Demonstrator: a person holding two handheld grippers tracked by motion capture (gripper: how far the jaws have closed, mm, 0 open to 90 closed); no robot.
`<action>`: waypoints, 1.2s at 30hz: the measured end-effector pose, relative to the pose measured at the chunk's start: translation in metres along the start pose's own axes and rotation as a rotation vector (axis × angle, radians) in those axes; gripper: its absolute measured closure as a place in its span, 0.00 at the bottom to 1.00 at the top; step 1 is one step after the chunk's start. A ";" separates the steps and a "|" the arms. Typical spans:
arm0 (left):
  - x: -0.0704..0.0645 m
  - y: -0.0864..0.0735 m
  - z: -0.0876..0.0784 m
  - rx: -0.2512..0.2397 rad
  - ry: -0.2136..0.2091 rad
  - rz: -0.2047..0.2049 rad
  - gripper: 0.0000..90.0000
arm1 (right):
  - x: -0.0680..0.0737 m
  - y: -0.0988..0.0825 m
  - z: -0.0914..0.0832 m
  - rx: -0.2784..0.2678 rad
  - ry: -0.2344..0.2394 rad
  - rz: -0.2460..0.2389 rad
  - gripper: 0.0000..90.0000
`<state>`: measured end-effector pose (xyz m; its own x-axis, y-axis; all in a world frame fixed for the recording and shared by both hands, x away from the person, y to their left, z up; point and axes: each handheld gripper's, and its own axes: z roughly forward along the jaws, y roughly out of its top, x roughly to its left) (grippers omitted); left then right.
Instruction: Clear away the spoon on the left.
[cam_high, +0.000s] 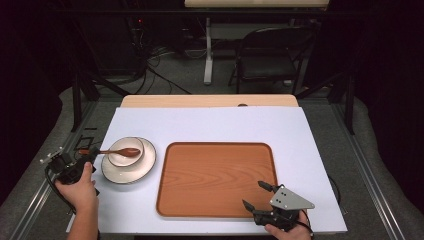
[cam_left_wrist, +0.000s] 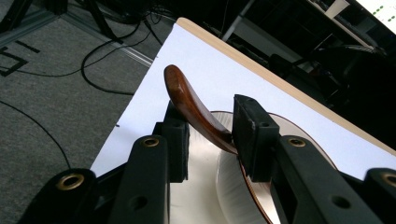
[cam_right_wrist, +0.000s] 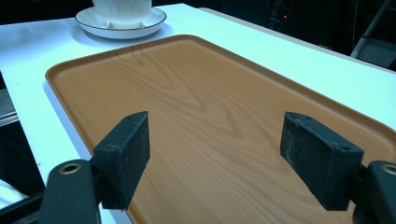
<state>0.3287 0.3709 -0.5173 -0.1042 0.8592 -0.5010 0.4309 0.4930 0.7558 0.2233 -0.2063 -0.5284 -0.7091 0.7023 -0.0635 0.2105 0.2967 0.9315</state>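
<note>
Left of the tray, the left gripper sits at the table's left edge, its jaws closed on the handle of a wooden spoon whose head lies in the bowl on a plate just beside the tray. The left hand grips from below. The tray lies bare, white tabletop around it. At the tray's near right corner, the right gripper hovers with jaws wide apart, holding nothing, pointing toward the bowl.
</note>
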 end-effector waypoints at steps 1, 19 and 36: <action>0.000 0.000 0.000 0.000 0.001 0.001 0.75 | 0.000 0.000 0.000 0.000 0.000 0.000 0.27; -0.009 0.009 -0.005 -0.024 -0.046 0.016 0.85 | 0.000 0.000 0.000 0.000 0.000 -0.003 0.27; -0.054 0.024 -0.013 -0.020 -0.056 0.233 0.93 | 0.000 0.000 -0.001 -0.002 -0.002 -0.004 0.27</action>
<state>0.3331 0.3383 -0.4673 0.0458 0.9414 -0.3342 0.4192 0.2855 0.8618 0.2231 -0.2068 -0.5277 -0.7086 0.7024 -0.0674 0.2065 0.2978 0.9320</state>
